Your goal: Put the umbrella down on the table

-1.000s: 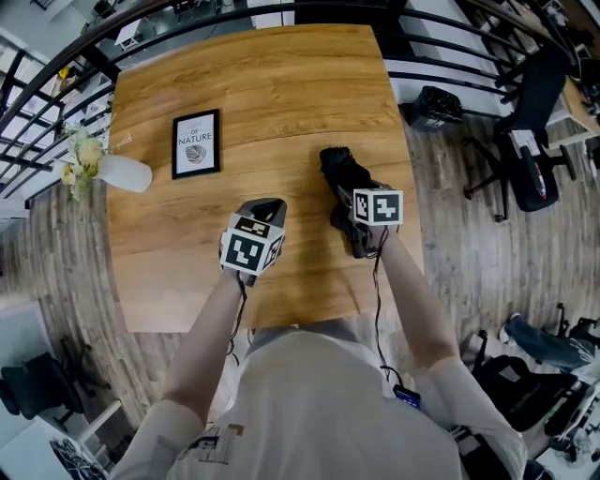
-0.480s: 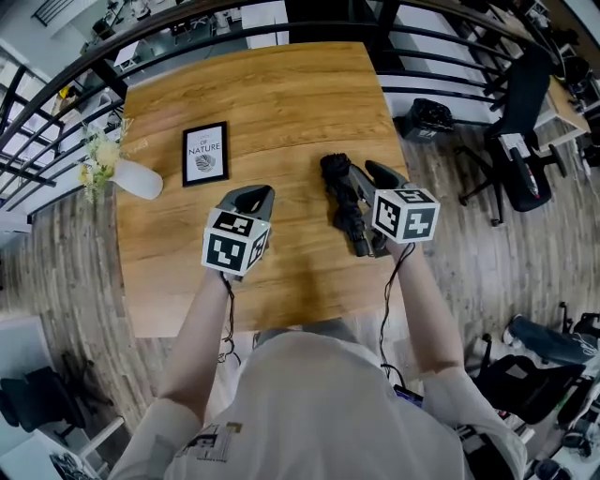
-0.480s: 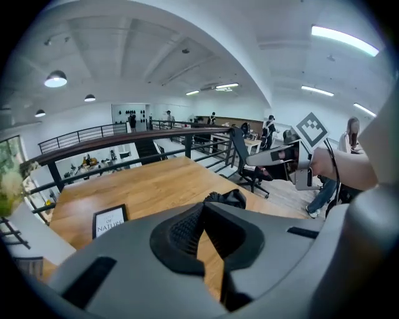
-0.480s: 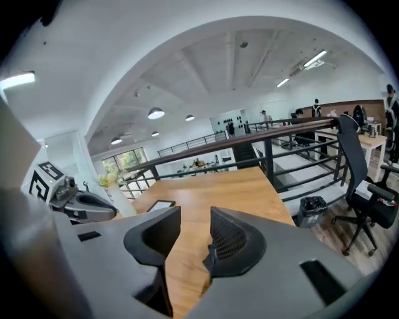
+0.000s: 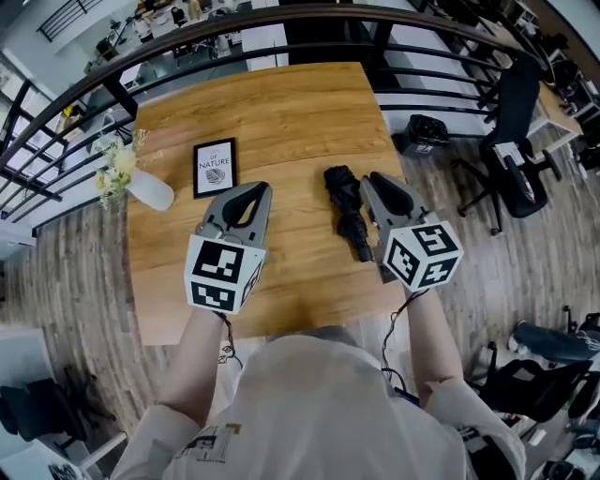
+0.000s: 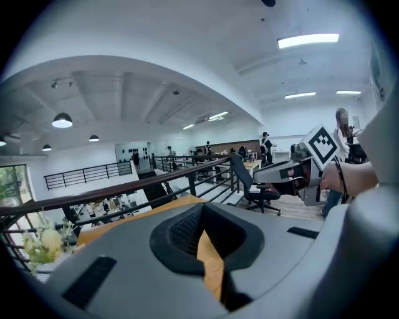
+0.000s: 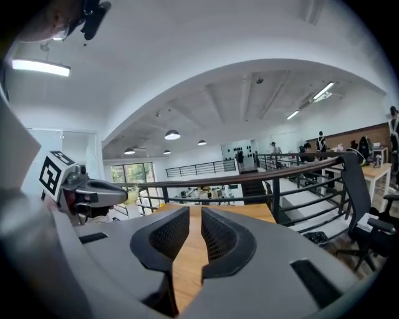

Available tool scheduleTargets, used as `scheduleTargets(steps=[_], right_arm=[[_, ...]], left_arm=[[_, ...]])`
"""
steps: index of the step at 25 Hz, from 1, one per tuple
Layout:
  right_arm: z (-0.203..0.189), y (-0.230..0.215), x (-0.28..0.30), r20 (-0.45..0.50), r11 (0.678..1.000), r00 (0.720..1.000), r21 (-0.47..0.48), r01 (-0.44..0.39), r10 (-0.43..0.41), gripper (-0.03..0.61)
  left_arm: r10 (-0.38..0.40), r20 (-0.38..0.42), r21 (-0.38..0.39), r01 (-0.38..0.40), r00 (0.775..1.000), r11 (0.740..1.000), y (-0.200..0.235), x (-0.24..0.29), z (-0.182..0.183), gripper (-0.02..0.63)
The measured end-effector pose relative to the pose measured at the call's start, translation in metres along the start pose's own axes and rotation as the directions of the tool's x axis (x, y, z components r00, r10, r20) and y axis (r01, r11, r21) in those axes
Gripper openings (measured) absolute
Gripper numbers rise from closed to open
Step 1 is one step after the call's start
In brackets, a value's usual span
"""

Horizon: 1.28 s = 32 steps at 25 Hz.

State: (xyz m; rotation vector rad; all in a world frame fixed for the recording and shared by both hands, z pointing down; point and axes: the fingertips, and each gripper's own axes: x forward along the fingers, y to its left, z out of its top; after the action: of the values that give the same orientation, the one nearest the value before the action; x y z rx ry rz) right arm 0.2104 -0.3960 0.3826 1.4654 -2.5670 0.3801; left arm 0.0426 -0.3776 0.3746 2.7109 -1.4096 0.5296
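Observation:
The folded black umbrella (image 5: 348, 208) lies flat on the wooden table (image 5: 281, 112), right of its middle, with nothing touching it. Both grippers are raised well above the table and point roughly level toward the railing. My left gripper (image 5: 261, 188) (image 6: 201, 217) is left of the umbrella with its jaws together and nothing in them. My right gripper (image 5: 372, 178) (image 7: 194, 215) is above the umbrella's right side. Its jaws are closing, a narrow gap still shows between the pads, and nothing is between them.
A framed "NATURE" print (image 5: 215, 167) lies at the table's back left. A white vase with flowers (image 5: 150, 190) lies near the left edge. A black railing (image 5: 281, 19) runs behind the table. A black bag (image 5: 427, 131) and an office chair (image 5: 511, 141) are on the floor at the right.
Both grippers have lifted up from the table toward the camera. The right one has come away from the umbrella's near end. The umbrella stays lying where it was.

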Motion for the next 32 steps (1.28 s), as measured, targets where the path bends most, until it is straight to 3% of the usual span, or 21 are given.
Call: scheduleTargets(steps=[6, 11, 19, 23, 27, 30, 32], right_arm=[[0.027, 0.038, -0.040, 0.075, 0.999, 0.997, -0.042, -0.019, 0.022, 0.040], [0.047, 0.075, -0.069, 0.141, 0.997, 0.988, -0.063, -0.052, 0.060, 0.032], [0.061, 0.110, -0.102, 0.205, 0.994, 0.976, -0.087, -0.062, 0.079, 0.028], [0.054, 0.120, -0.105, 0.197, 0.991, 0.976, -0.118, -0.067, 0.090, 0.026], [0.048, 0.124, -0.102, 0.174, 0.990, 0.980, -0.119, -0.080, 0.100, 0.028], [0.047, 0.127, -0.099, 0.172, 0.988, 0.979, -0.126, -0.086, 0.107, 0.028], [0.048, 0.130, -0.098, 0.173, 0.987, 0.979, -0.131, -0.090, 0.112, 0.028]], left_arm=[[0.038, 0.063, 0.057, -0.042, 0.997, 0.998, -0.001, -0.038, 0.021, 0.017], [0.053, 0.111, 0.056, -0.060, 0.992, 0.997, -0.004, -0.064, 0.032, 0.017], [0.066, 0.158, 0.162, -0.092, 0.985, 0.983, -0.017, -0.107, 0.032, 0.017], [0.074, 0.139, 0.090, -0.087, 0.987, 0.992, -0.018, -0.118, 0.019, 0.017], [0.075, 0.136, 0.095, -0.088, 0.988, 0.992, -0.017, -0.123, 0.012, 0.017], [0.098, 0.111, 0.046, -0.104, 0.989, 0.994, -0.017, -0.126, 0.011, 0.017], [0.094, 0.122, 0.065, -0.102, 0.988, 0.993, -0.016, -0.128, 0.012, 0.017]])
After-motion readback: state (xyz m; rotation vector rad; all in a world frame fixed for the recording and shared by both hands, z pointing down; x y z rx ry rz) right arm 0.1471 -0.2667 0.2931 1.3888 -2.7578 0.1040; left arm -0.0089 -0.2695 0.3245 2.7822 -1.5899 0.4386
